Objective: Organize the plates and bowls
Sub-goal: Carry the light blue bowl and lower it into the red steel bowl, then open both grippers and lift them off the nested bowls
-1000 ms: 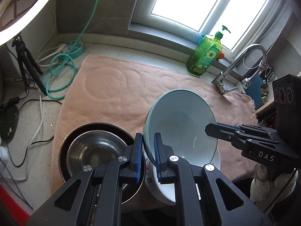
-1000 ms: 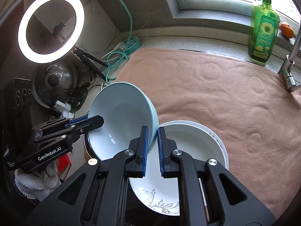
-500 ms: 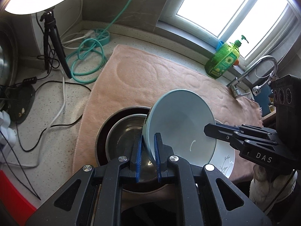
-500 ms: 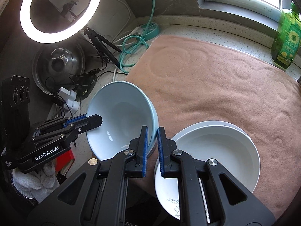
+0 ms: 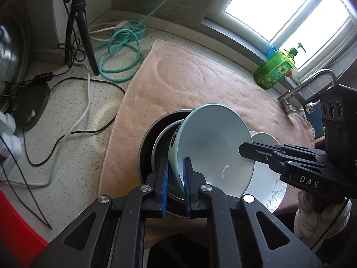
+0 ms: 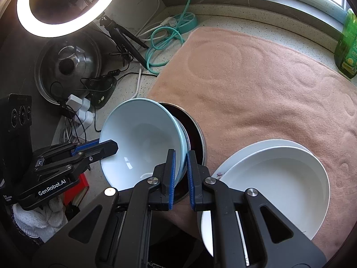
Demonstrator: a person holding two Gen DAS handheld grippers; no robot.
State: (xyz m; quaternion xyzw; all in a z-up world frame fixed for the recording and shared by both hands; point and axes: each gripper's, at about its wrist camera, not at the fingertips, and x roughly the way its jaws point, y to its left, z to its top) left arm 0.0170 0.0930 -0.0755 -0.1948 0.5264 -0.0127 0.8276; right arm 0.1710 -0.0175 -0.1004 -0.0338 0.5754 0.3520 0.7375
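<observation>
Both claws grip one pale blue bowl by opposite rims — the left gripper pinching the near edge, the right gripper clamped on the far one. The bowl hangs tilted over the steel bowl nested in a dark pan, beside white dishes on the pink towel.

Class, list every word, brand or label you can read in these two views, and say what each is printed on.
"DAS": on the side of the right gripper.
"GenRobot.AI": on the side of the left gripper.
Green soap bottle: its label print is too small to read.
White dish: only a floral pattern, no words.
</observation>
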